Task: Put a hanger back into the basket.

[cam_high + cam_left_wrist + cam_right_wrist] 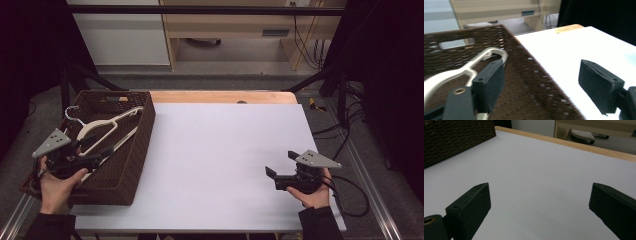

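- The left gripper (95, 156) hangs over the wicker basket (135, 160) at the table's left edge, jaws wide apart, gripping nothing.
- A cream clothes hanger (102, 127) lies inside that basket.
- The right gripper (281, 167) sits near the front right corner, jaws spread wide, empty.

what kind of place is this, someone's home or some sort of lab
Most likely a lab or workshop set up for recording. A white-topped table stands between dark metal frame bars, loose cables trail over the floor, and plain wooden shelving lines the back. A woven basket holds a hanger.
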Action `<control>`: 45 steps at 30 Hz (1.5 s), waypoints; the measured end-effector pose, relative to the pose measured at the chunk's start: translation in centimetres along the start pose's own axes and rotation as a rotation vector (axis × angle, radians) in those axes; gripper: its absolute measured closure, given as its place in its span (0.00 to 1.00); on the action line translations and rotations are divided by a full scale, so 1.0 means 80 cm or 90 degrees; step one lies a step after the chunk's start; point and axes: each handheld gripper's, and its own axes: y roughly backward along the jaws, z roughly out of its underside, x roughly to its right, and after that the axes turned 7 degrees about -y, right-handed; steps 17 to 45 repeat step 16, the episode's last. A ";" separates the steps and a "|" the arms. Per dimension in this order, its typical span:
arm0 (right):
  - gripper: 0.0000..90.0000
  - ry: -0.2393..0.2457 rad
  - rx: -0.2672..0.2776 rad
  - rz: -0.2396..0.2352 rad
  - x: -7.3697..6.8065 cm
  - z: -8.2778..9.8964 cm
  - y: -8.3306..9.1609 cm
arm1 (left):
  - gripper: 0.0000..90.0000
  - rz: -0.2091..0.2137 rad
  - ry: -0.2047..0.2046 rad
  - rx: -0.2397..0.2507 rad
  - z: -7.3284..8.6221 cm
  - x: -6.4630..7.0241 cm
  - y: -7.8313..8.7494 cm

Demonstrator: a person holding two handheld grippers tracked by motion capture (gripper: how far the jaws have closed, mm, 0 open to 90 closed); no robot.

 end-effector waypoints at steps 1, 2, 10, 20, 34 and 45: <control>0.05 -0.003 0.002 0.001 0.000 0.000 0.000 | 0.20 0.004 -0.003 0.003 0.001 0.007 -0.002; 0.05 -0.003 0.003 0.001 0.000 0.000 0.001 | 0.17 0.004 -0.003 0.003 0.001 0.007 -0.002; 0.04 0.002 0.013 0.000 -0.001 -0.001 0.006 | 0.08 0.021 -0.020 -0.021 0.015 0.043 -0.027; 0.04 0.001 0.024 -0.005 -0.001 -0.002 0.010 | 0.08 0.023 -0.038 -0.037 0.020 0.048 -0.033; 0.04 0.001 0.024 -0.005 -0.001 -0.002 0.010 | 0.08 0.023 -0.038 -0.037 0.020 0.048 -0.033; 0.04 0.001 0.024 -0.005 -0.001 -0.002 0.010 | 0.08 0.023 -0.038 -0.037 0.020 0.048 -0.033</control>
